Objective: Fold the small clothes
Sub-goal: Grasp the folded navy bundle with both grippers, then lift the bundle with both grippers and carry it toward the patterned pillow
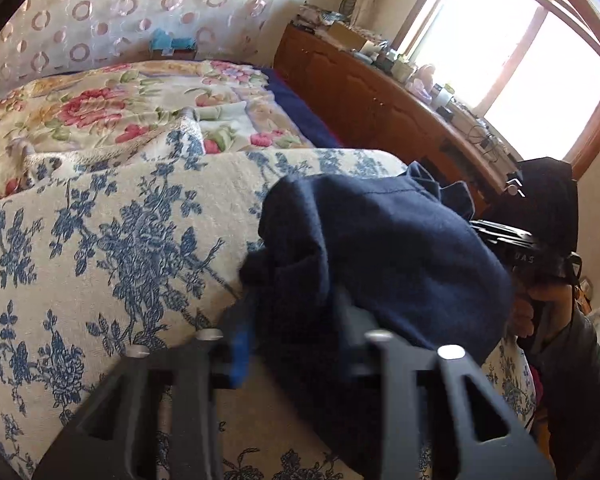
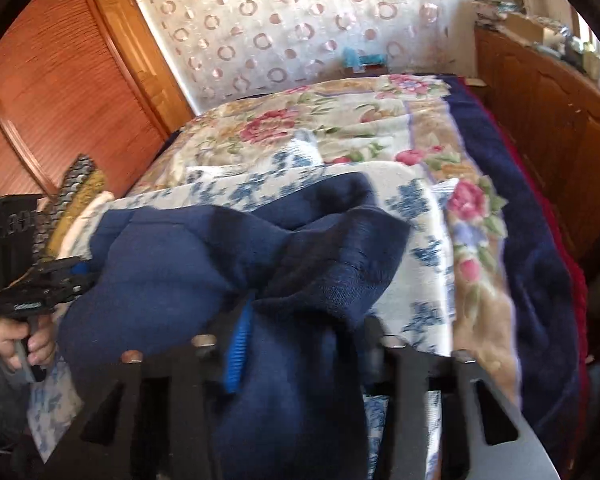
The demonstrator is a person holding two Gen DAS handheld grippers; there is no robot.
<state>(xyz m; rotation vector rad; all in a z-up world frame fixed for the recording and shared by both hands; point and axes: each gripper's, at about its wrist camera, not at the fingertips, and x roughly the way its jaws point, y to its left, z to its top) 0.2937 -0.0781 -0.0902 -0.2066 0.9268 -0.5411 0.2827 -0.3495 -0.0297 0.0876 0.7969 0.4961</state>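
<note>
Garment: navy knit garment (image 1: 388, 248) bunched on the blue-floral bedspread (image 1: 100, 240), long axis running between the two grippers.
Left gripper (image 1: 296, 320): cloth bunched between its fingers; grip unclear.
Right gripper (image 2: 300, 344): cloth heaped between its fingers; grip unclear.
</note>
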